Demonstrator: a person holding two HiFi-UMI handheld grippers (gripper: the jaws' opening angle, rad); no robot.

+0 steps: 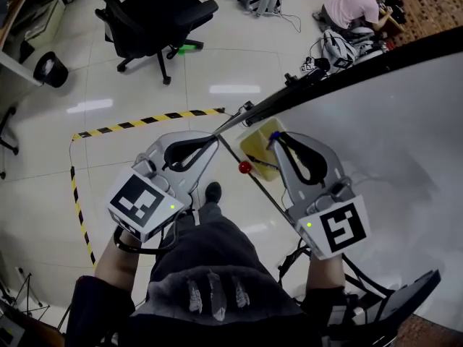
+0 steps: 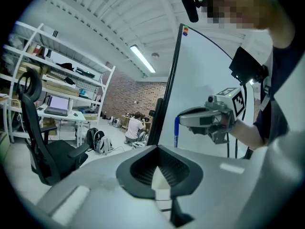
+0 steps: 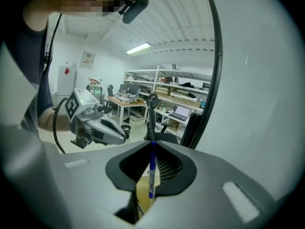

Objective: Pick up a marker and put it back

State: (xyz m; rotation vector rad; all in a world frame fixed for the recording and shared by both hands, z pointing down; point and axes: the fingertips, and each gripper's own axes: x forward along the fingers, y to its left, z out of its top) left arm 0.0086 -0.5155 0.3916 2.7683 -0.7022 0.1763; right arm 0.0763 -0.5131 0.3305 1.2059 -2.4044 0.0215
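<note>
**Right gripper (image 3: 151,146) holding marker (image 3: 151,178)**

Its jaws were clamped on the blue marker, which hung upright near the whiteboard (image 1: 391,121). Left gripper (image 2: 159,149) was closed and empty. Marker judged light, stiff, smooth-barrelled — best held mid-barrel.

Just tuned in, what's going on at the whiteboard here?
A person stands at the whiteboard with a gripper in each hand. The right gripper has its jaws shut on a blue marker, held upright over a yellow container at the board's lower edge. The left gripper is shut on nothing and hangs alongside. I cannot tell whether the marker was just lifted or is about to go back.
</note>
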